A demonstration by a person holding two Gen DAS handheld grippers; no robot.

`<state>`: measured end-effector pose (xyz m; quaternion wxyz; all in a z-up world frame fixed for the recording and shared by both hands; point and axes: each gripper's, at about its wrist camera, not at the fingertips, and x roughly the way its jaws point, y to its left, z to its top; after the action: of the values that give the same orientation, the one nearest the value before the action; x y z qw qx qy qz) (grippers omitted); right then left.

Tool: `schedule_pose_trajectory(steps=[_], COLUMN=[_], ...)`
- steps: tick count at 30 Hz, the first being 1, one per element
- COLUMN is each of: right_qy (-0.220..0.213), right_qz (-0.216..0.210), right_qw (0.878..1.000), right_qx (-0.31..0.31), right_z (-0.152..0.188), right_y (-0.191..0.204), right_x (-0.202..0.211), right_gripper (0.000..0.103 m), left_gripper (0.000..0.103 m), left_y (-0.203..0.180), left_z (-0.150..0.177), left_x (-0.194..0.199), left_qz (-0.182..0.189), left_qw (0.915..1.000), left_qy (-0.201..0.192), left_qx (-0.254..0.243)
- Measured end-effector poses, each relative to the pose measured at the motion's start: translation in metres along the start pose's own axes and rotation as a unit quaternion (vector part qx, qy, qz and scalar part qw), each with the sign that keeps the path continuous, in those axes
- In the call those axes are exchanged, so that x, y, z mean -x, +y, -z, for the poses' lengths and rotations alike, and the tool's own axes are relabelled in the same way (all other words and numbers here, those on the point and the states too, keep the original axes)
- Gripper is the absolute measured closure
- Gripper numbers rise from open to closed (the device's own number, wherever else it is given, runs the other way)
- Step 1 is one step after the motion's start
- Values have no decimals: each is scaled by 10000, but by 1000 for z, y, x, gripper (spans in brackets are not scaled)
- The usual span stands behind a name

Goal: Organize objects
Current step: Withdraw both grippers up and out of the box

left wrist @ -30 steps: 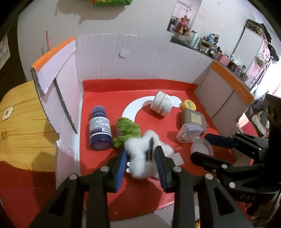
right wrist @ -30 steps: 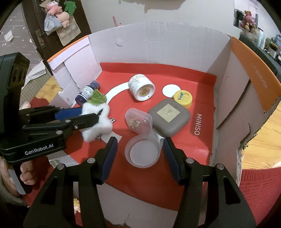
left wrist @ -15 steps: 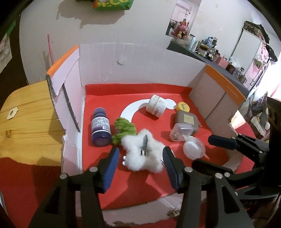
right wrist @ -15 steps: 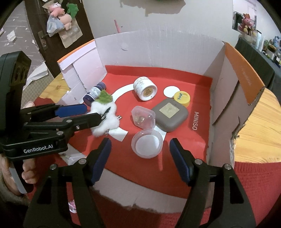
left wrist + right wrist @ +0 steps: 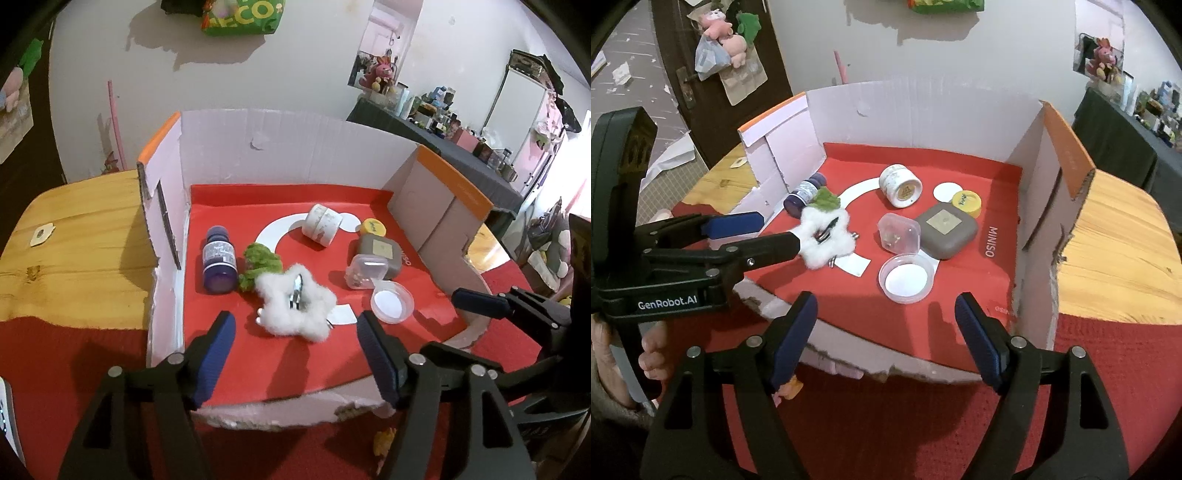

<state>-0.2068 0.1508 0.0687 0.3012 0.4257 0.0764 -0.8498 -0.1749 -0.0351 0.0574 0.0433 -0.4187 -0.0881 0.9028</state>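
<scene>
A white fluffy star clip (image 5: pixel 295 306) (image 5: pixel 827 240) lies on the red floor of the cardboard box (image 5: pixel 288 158), beside a green fluffy piece (image 5: pixel 258 264) and a purple bottle (image 5: pixel 218 262). My left gripper (image 5: pixel 294 321) (image 5: pixel 772 232) hangs just in front of the star, jaws opening, touching nothing. A clear round lid (image 5: pixel 907 278) (image 5: pixel 391 301) rests by a small clear container (image 5: pixel 899 234). My right gripper (image 5: pixel 885 299) (image 5: pixel 454 321) hovers in front of the lid, jaws opening, nothing between them.
Further back lie a white jar (image 5: pixel 899 181) on its side, a yellow cap (image 5: pixel 967 202) and a grey square case (image 5: pixel 945 230). The box has tall walls at the back and sides and a low torn front edge (image 5: pixel 849 369). It stands on a wooden table (image 5: pixel 81 236) with red cloth (image 5: pixel 923 424). A hand (image 5: pixel 653 354) holds the left gripper.
The left gripper let go of the star clip, and the right jaws spread away from the clear lid. Both grippers drew back and rose toward the box's front edge.
</scene>
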Motion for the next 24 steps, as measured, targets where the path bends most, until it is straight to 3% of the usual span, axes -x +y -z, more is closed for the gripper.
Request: schedule_pose_trajectory(steps=[4, 10, 20, 24], right_qy=[-36, -55, -145, -163], right_qz=[17, 55, 147, 183], right_qw=[10000, 10000, 9998, 9997], right_qx=[1, -19, 37, 24], right_z=[4, 10, 18, 19], right_y=[2, 3, 9, 10], right_x=[6, 12, 24, 28], right_gripper=[19, 19, 13, 10], left_gripper=[21, 20, 4, 4], left_y=[-4, -7, -13, -14], left_z=[4, 8, 18, 22], left_x=[7, 13, 26, 33], left_qz=[-75, -97, -307, -367], left_qw=[9999, 9999, 9991, 9986], left_qy=[-63, -103, -232, -291], left_qx=[-32, -56, -195, -234])
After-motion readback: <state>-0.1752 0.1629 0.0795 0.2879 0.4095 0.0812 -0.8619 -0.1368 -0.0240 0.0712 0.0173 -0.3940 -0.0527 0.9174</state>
